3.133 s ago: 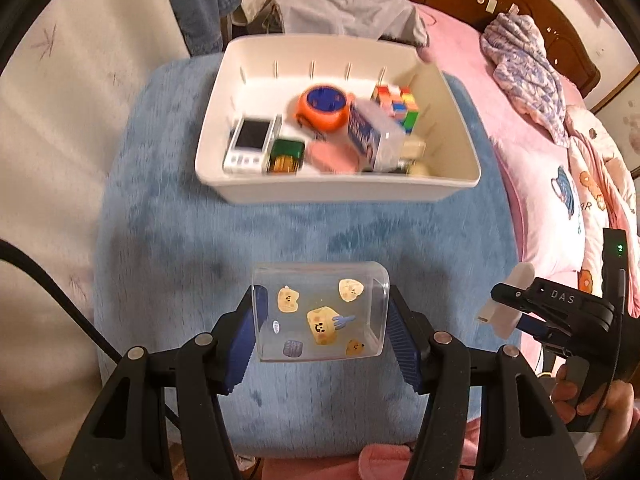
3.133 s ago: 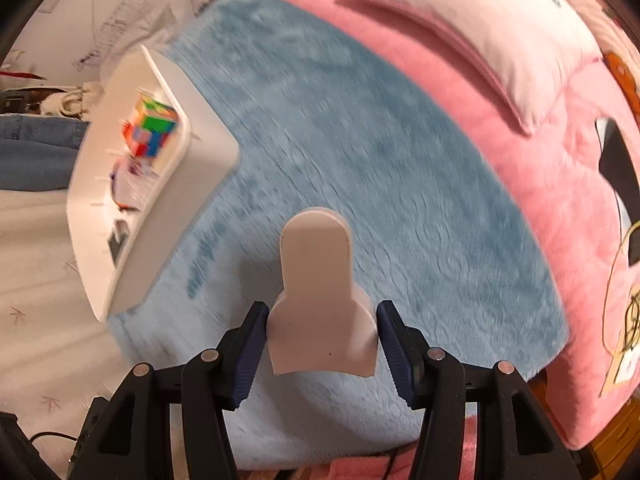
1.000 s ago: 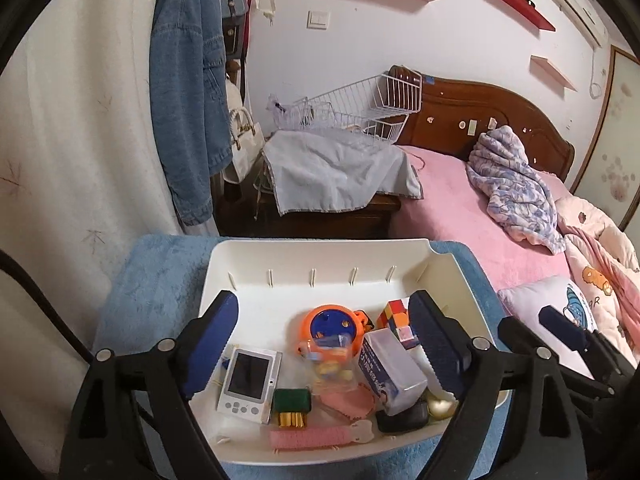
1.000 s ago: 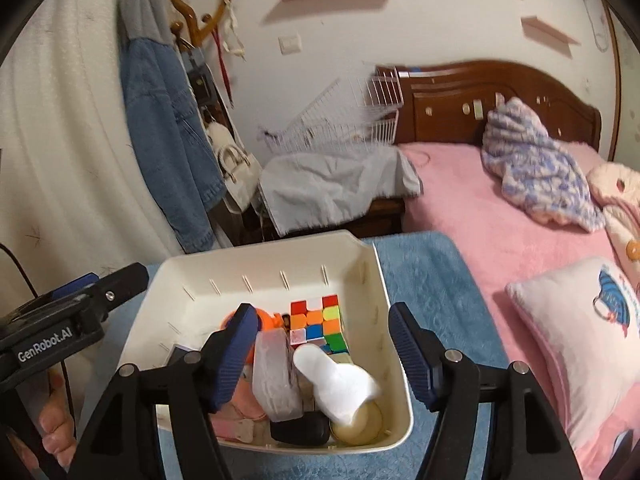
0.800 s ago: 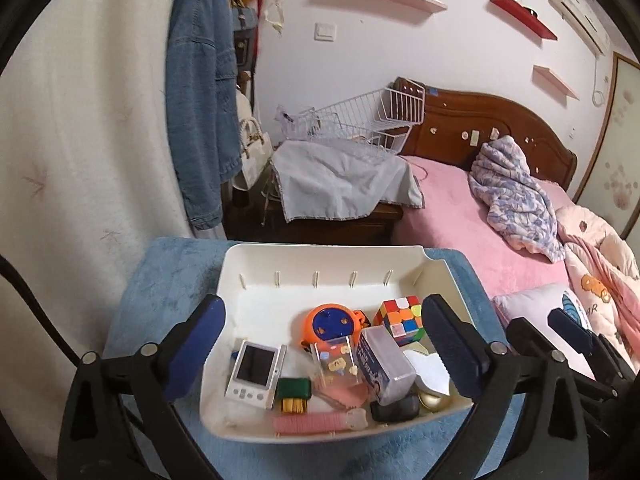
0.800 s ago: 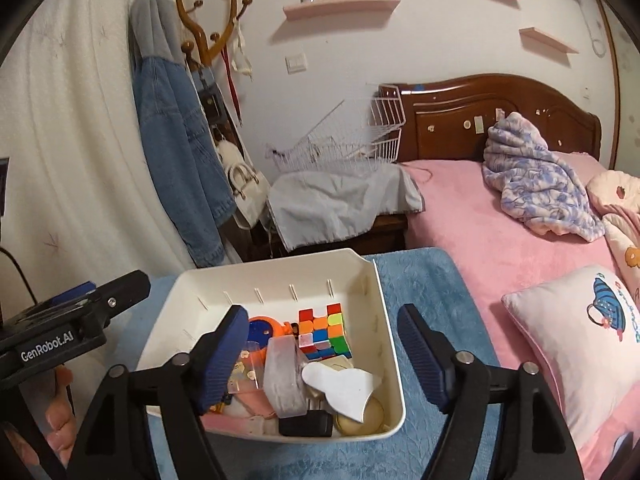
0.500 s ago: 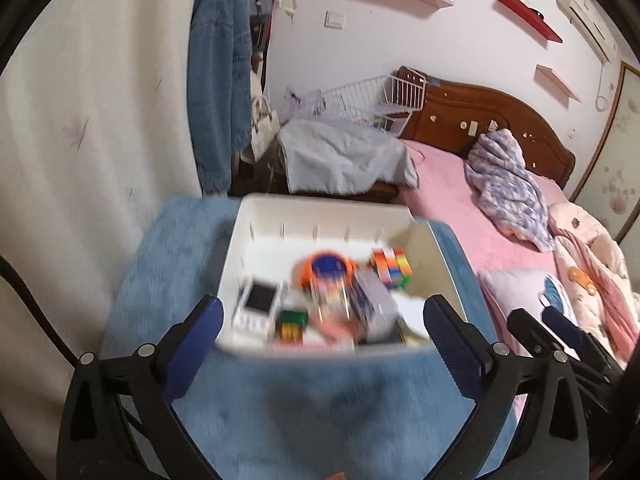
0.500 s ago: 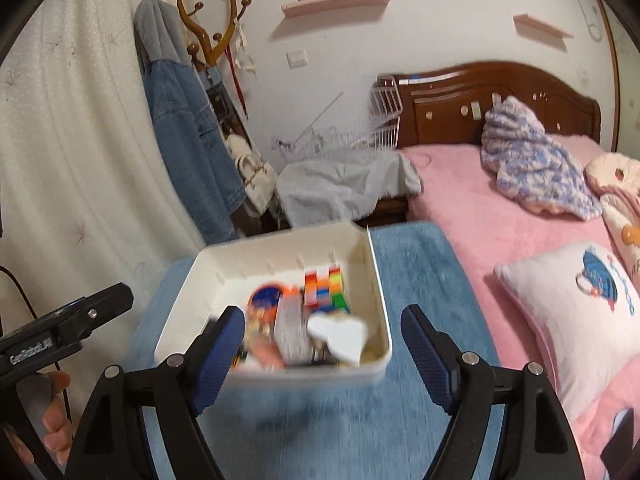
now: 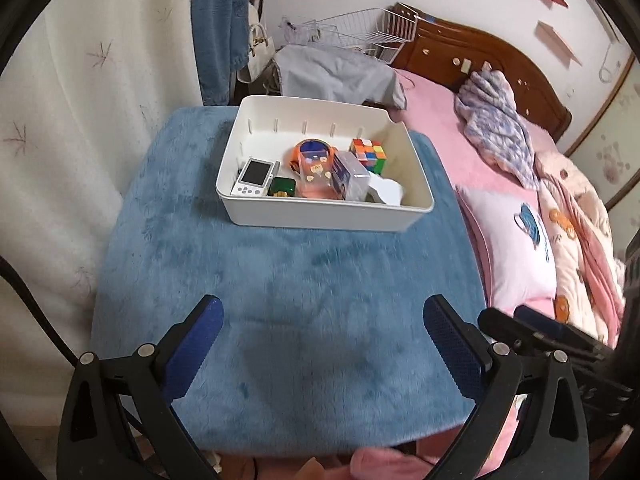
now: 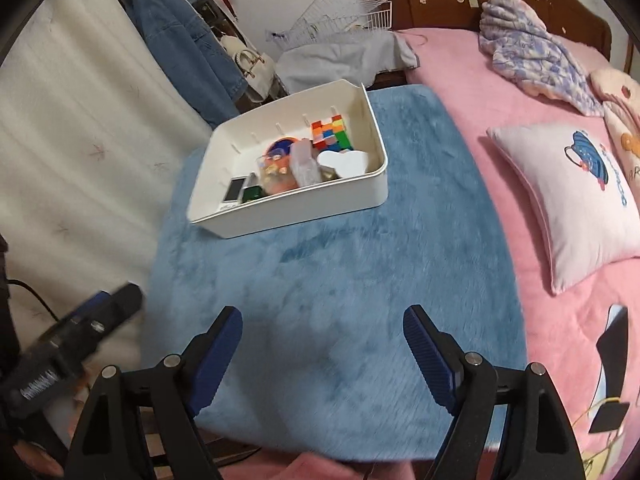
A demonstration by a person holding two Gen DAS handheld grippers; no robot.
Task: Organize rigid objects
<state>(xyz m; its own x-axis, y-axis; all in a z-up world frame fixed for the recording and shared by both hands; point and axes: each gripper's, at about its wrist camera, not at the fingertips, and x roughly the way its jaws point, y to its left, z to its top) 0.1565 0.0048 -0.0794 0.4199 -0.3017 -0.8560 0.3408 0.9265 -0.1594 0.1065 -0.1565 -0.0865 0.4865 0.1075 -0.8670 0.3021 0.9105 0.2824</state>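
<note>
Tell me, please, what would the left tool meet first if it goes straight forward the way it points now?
Probably the blue fuzzy mat: the left tool is open and angled down at bare mat, short of the white bin. Depth is hard to judge.

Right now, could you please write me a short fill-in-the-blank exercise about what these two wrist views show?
1. The white bin rests on a ____ fuzzy mat.
2. The left gripper and right gripper both hold ____.
3. The multicoloured puzzle cube lies ____ the bin.
4. The pillow lies on a ____ bedspread.

Missing words: blue; nothing; inside; pink
</note>
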